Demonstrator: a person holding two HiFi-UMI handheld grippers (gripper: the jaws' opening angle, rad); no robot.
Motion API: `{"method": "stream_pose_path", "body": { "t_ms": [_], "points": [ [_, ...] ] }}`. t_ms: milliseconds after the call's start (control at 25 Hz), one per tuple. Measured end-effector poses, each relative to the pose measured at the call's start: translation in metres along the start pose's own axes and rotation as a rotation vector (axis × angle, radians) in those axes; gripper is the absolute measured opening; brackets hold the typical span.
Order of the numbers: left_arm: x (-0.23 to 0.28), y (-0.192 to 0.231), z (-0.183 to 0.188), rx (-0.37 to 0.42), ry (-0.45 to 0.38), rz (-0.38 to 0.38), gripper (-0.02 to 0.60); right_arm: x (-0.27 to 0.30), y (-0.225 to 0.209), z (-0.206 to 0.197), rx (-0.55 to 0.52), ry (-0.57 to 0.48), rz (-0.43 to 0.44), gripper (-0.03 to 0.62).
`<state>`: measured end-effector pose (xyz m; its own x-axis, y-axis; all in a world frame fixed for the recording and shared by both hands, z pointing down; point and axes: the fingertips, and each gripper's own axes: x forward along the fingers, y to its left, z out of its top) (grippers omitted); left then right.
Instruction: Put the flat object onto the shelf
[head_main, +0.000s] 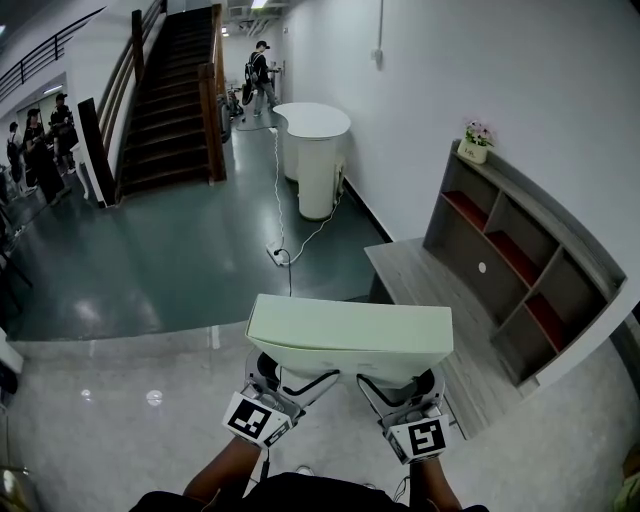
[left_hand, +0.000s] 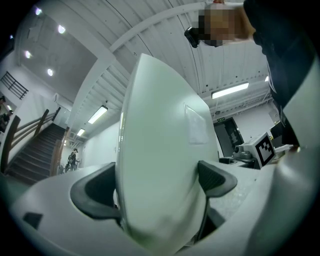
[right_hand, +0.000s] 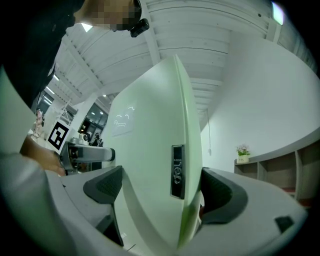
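We are squeezing flat white box (left_hand: 160, 125) with left gripper (left_hand: 155, 192), jaws pressing on both faces. Our right gripper (right_hand: 160, 192) is clamping same box further along same edge. We are holding box up in air, well apart from shelf (head_main: 520, 250), out in front of its open side. We are gripping only one edge, so box may tip or slip. Wide box may bump shelf walls going in.

Flat box (head_main: 350, 335): smooth, pale, faintly glossy shell.
Shelf (head_main: 470, 250): matt grey wood grain.
Floor (head_main: 180, 250): glossy dark green.
Jaw pads (right_hand: 102, 186): black, finely textured.
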<state>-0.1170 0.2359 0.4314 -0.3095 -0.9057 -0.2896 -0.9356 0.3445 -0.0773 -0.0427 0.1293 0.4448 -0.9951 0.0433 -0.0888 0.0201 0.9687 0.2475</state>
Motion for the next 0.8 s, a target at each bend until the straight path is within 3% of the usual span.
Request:
{"method": "stream_pose_path", "body": {
  "t_ms": [400, 800],
  "points": [
    [-0.002, 0.018, 0.006, -0.020, -0.009, -0.036, 0.506, 0.012, 0.009, 0.012, -0.009, -0.019, -0.023, 0.476],
    [0.027, 0.020, -0.007, -0.020, 0.002, -0.027, 0.505, 0.024, -0.018, -0.004, -0.001, -0.003, -0.022, 0.477]
  ]
}}
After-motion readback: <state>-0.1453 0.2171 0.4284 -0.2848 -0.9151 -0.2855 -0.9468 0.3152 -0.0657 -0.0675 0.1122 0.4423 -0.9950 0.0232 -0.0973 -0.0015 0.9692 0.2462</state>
